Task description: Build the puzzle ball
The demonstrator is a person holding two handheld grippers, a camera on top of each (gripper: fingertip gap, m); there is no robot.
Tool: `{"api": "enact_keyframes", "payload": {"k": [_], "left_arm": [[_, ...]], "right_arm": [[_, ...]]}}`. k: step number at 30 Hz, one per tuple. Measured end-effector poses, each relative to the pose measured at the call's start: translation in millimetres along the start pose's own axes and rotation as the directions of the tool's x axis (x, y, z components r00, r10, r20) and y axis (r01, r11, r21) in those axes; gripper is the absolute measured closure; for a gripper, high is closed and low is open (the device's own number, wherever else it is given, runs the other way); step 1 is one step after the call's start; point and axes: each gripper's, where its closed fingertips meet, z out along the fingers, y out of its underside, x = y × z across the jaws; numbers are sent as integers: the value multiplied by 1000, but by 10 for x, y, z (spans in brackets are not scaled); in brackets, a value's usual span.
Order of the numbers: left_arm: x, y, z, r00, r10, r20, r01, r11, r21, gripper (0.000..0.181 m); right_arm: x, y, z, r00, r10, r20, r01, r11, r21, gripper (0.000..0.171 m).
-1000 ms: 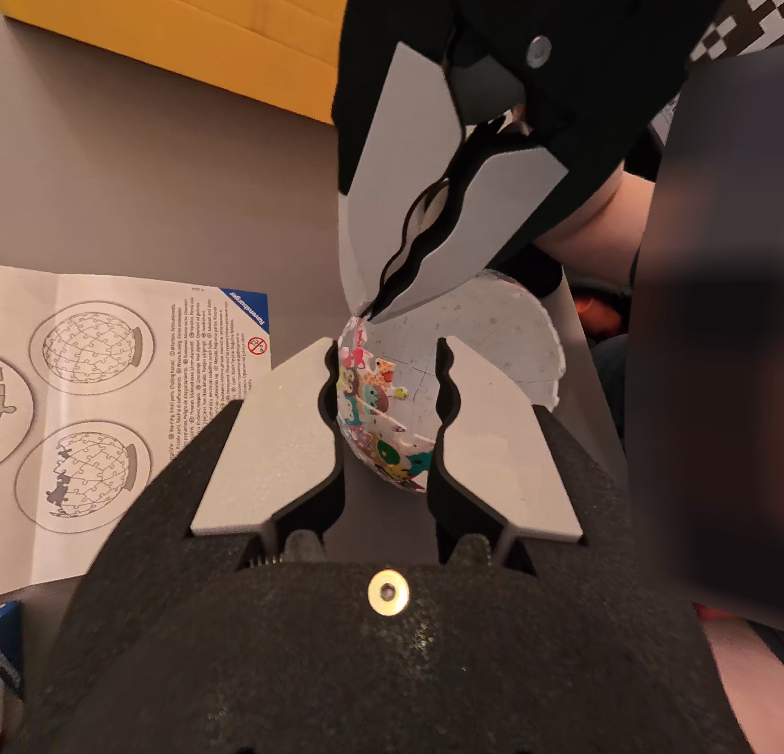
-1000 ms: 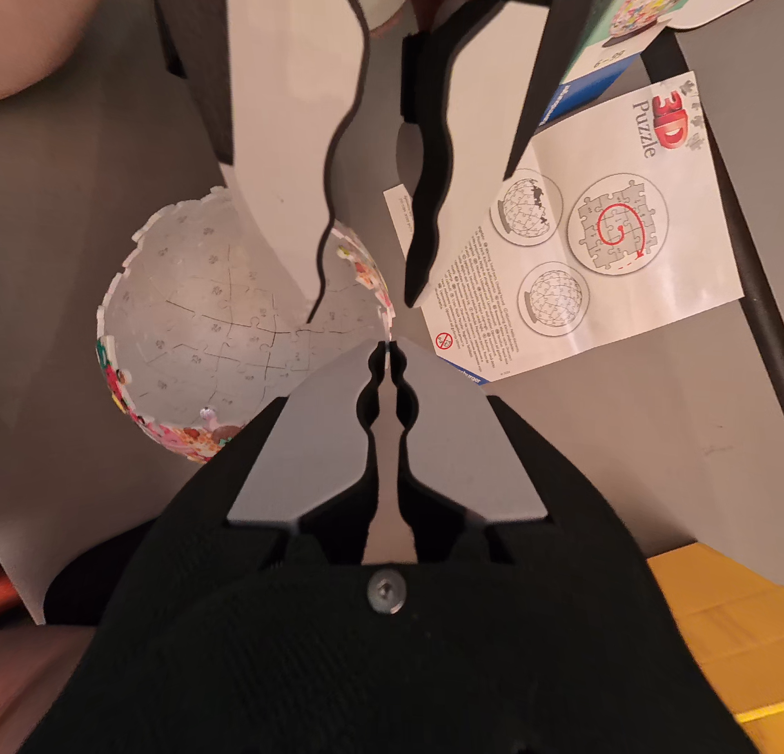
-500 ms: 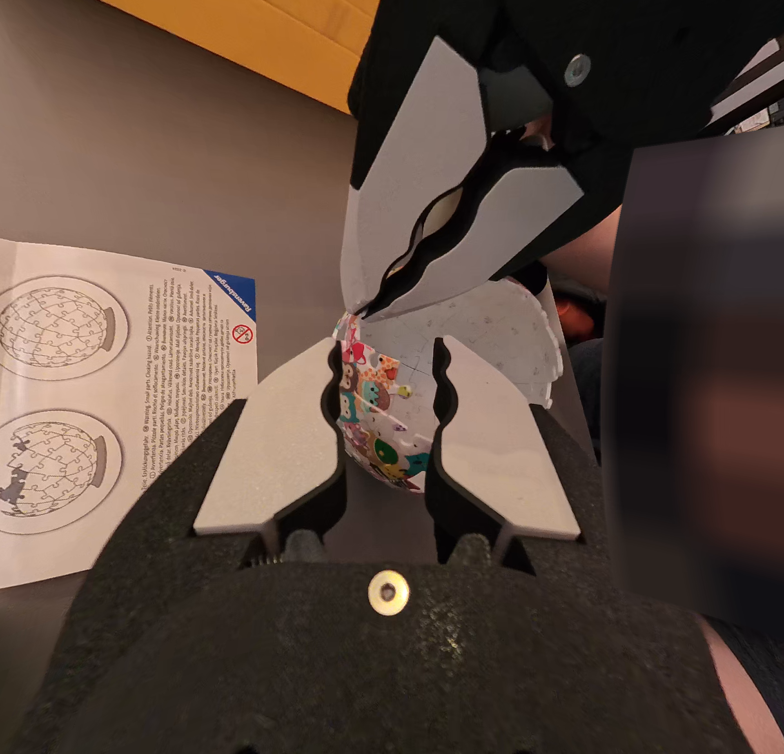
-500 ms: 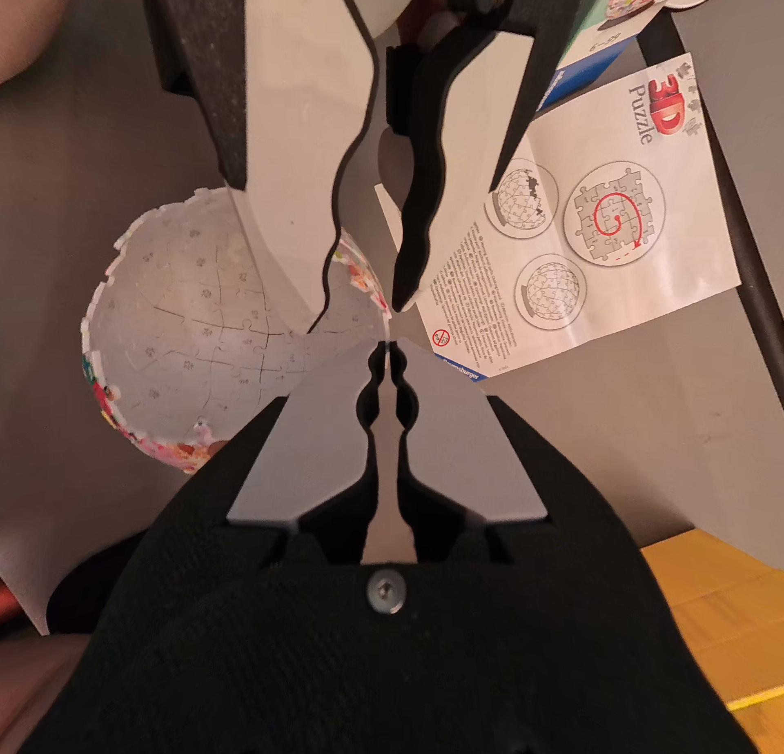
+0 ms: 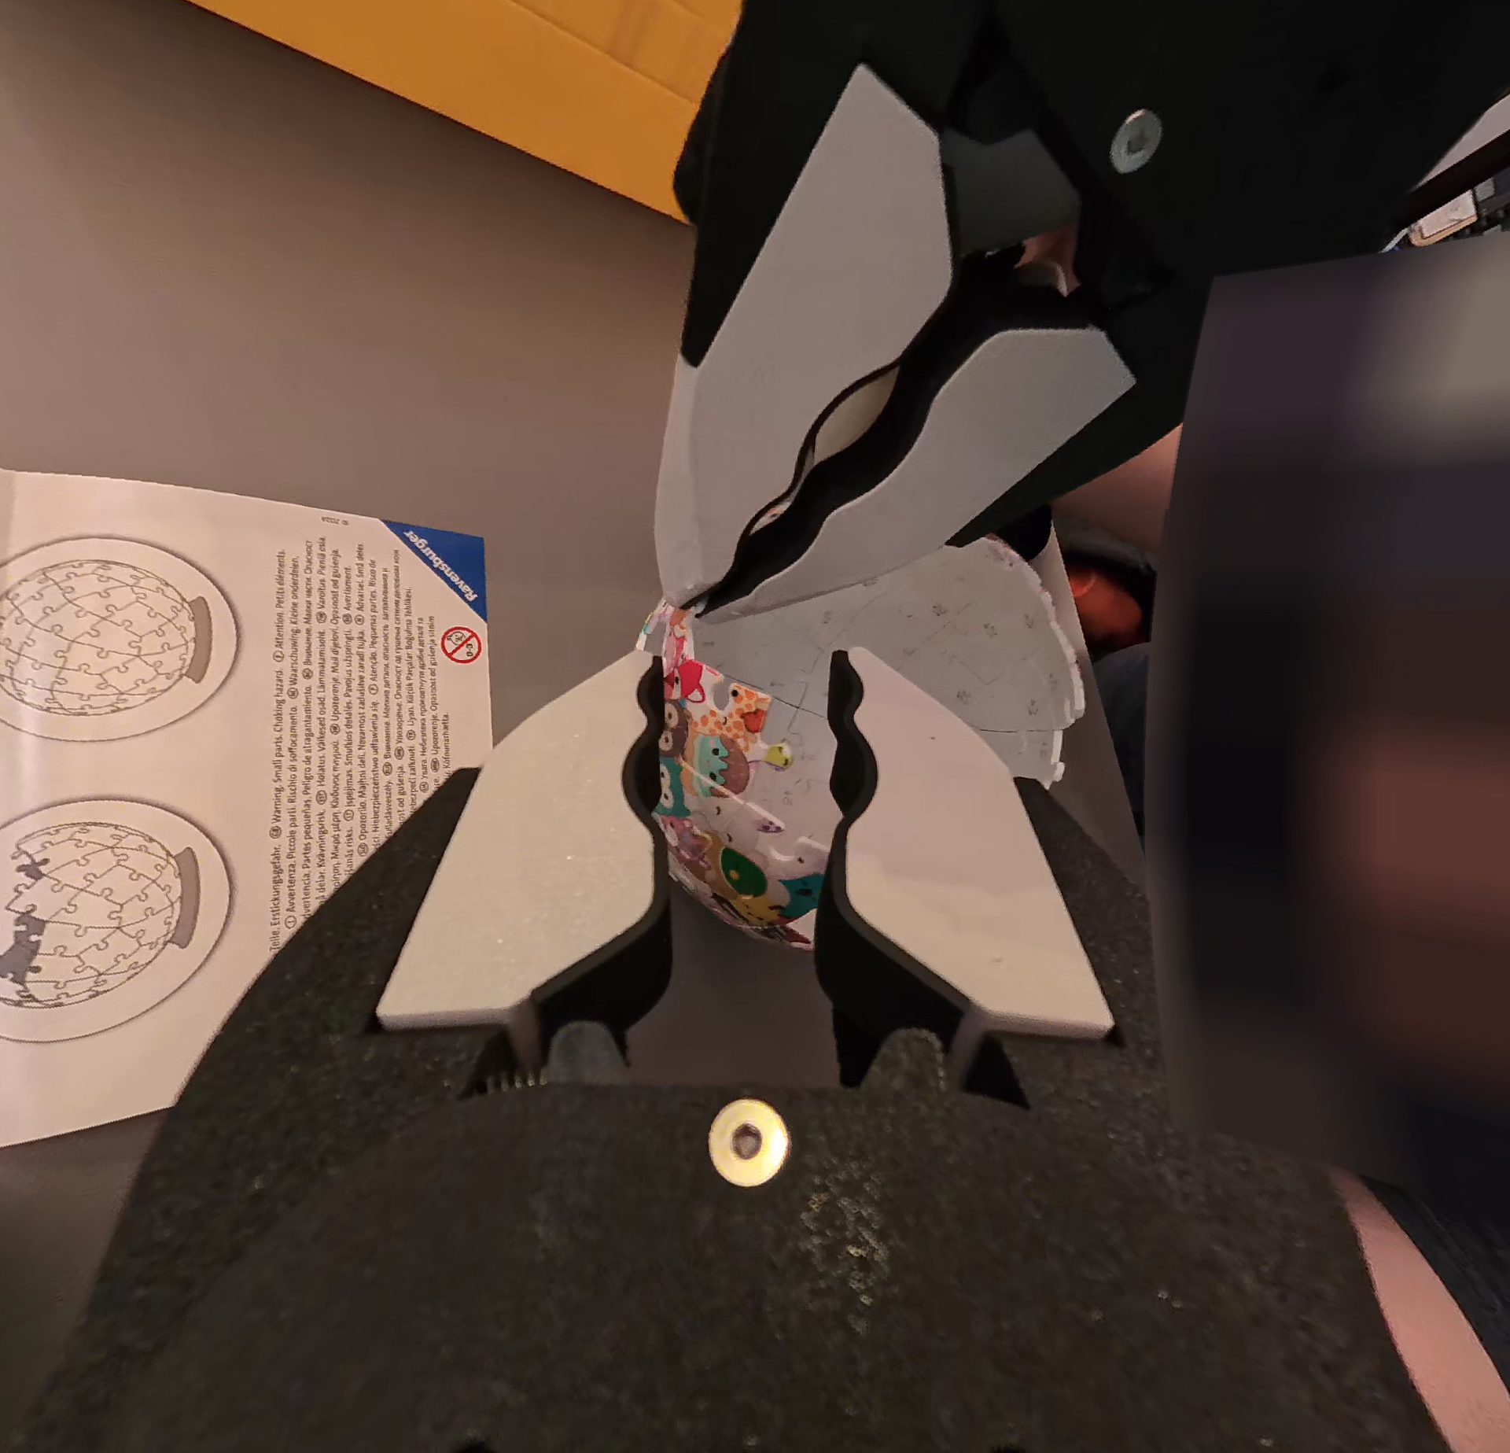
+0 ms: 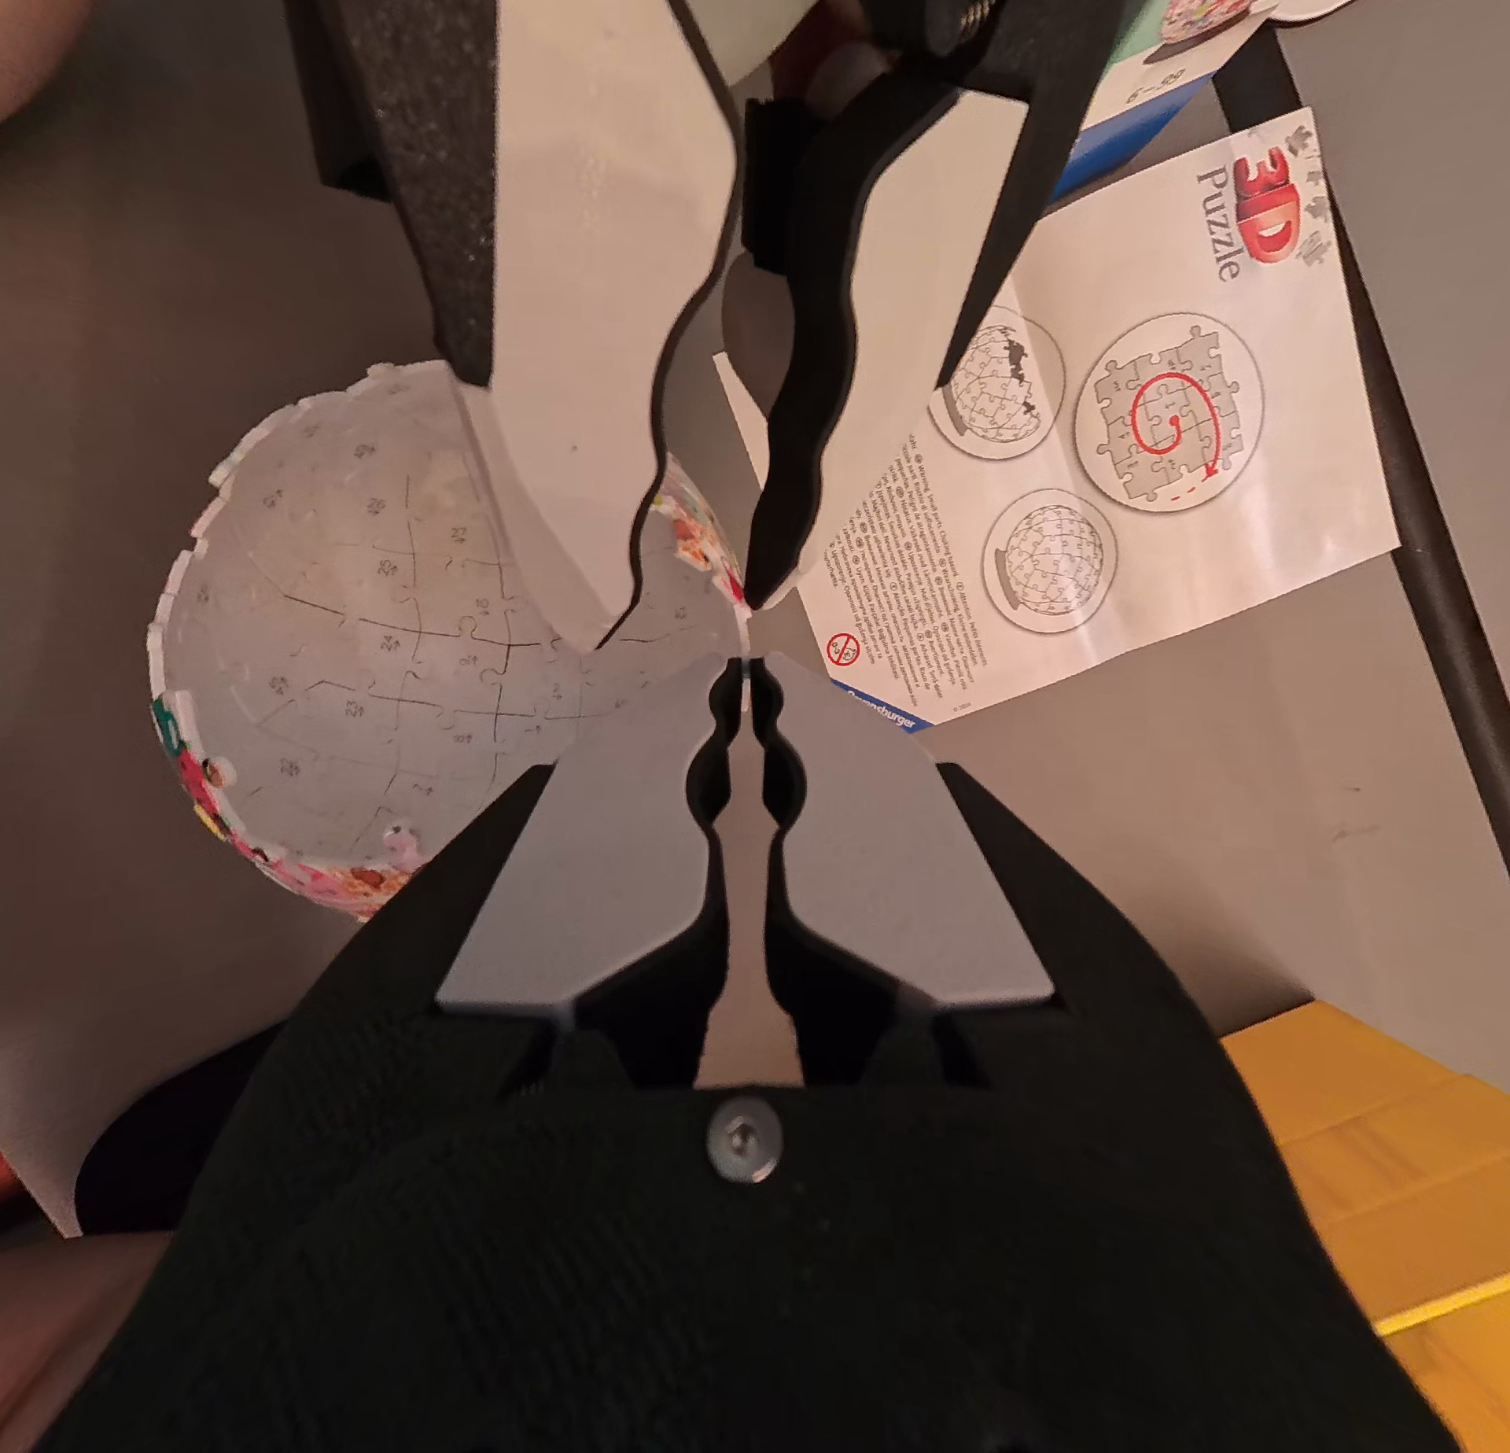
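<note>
Two grippers meet at the rim of the half-built ball, which lies on the grey table with its open side turned up and toward 3 o'clock in the left wrist view. The inner side of the ball is white; the outer side carries coloured animal pictures.

The left gripper has its jaws apart, and the wall of the ball stands between them. In the right wrist view it enters from 12 o'clock, one finger inside the shell and the other outside, at the rim. Its outer finger is touching or almost touching the coloured side; the inner finger has a clear gap to the wall.

The right gripper has its jaws almost together, pinched on a thin pale piece at the rim. I cannot tell if this piece is already joined to the ball. The tips of both grippers are just beside each other.

A folded leaflet with drawings of spheres lies at 9 o'clock of the ball in the left wrist view, near it. The puzzle box shows at 1 o'clock in the right wrist view. A yellow surface borders the table at 12 o'clock in the left wrist view.
</note>
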Motion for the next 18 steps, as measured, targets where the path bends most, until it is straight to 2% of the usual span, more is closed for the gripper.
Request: {"api": "enact_keyframes", "payload": {"k": [18], "left_arm": [[-33, -1, -1, 1000, -22, -20, 22, 1000, 15, 145]], "right_arm": [[34, -11, 6, 996, 68, -61, -69, 997, -19, 168]]}}
